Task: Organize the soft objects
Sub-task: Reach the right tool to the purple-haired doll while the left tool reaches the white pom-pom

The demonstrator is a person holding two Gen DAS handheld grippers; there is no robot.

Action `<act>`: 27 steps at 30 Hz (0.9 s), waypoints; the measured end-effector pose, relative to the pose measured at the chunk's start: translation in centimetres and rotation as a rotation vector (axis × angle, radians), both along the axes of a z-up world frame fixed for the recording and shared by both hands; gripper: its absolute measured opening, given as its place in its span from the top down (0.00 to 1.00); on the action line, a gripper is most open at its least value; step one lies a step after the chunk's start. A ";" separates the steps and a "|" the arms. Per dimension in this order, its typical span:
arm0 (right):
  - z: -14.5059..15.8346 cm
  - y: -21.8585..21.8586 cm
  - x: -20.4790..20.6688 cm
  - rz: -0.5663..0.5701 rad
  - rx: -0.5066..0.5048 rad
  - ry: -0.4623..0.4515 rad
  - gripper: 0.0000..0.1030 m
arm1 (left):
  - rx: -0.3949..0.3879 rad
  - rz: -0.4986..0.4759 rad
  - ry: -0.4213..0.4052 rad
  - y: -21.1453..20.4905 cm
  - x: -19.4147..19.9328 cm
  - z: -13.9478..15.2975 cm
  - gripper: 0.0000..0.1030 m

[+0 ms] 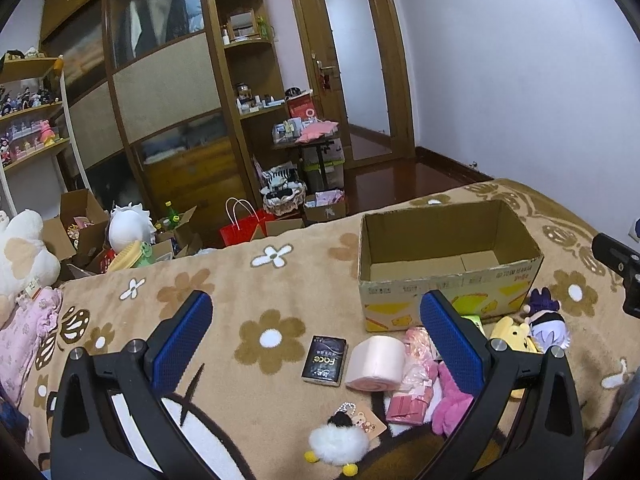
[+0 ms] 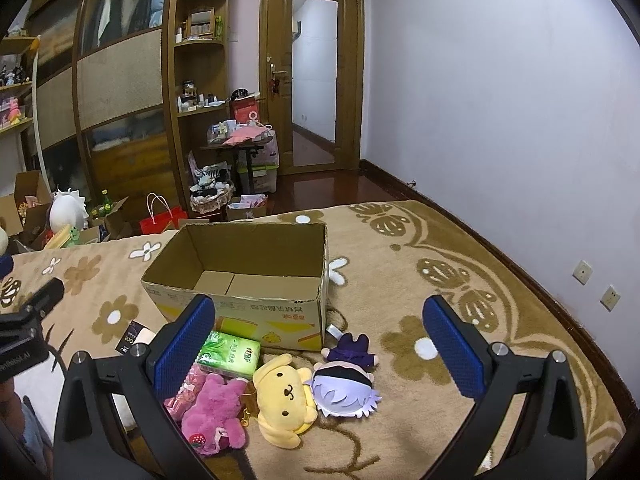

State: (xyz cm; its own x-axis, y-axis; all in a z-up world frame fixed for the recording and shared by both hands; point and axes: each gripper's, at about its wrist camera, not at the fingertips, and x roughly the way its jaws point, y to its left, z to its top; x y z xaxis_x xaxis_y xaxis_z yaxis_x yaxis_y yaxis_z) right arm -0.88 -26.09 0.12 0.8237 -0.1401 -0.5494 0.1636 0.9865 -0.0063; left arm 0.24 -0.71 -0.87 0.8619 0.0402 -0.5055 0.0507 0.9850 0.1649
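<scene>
Both tools hover over a bed spread with a tan flower-patterned blanket (image 2: 400, 280), and each stands wide open with nothing between its blue pads. Ahead of the left tool (image 1: 316, 320) and off to its right sits the open cardboard box (image 1: 448, 264), its long axis running across the view, its floor bare. The same box lies straight ahead of the right tool (image 2: 320, 328), slightly to its left.

Between the left tool's fingers lie a dark tissue pack (image 1: 324, 359), upright in the view with its long side pointing away, and a pink roll (image 1: 376, 364) lying on its side just beside it. A white fluffy charm (image 1: 338, 442) lies nearer the tool.

Between the right tool's fingers lie a pink plush (image 2: 212, 412), a yellow dog plush (image 2: 286, 396) face up, and a purple-haired doll (image 2: 346, 384), all touching in a row. A green tissue pack (image 2: 230, 354) leans at the box's front wall.

Open blanket spreads to the right tool's right, up to the bed edge and the pale wall (image 2: 500, 100).
</scene>
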 end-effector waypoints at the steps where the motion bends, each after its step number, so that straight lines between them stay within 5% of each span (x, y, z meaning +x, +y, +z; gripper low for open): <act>1: -0.1 -0.1 0.1 0.000 0.002 0.002 0.00 | -0.003 -0.001 0.003 0.0 0.0 -0.1 0.00; 27: -7.2 0.4 5.7 0.020 0.043 0.192 0.00 | -0.075 0.040 0.190 -0.4 4.2 -7.6 0.00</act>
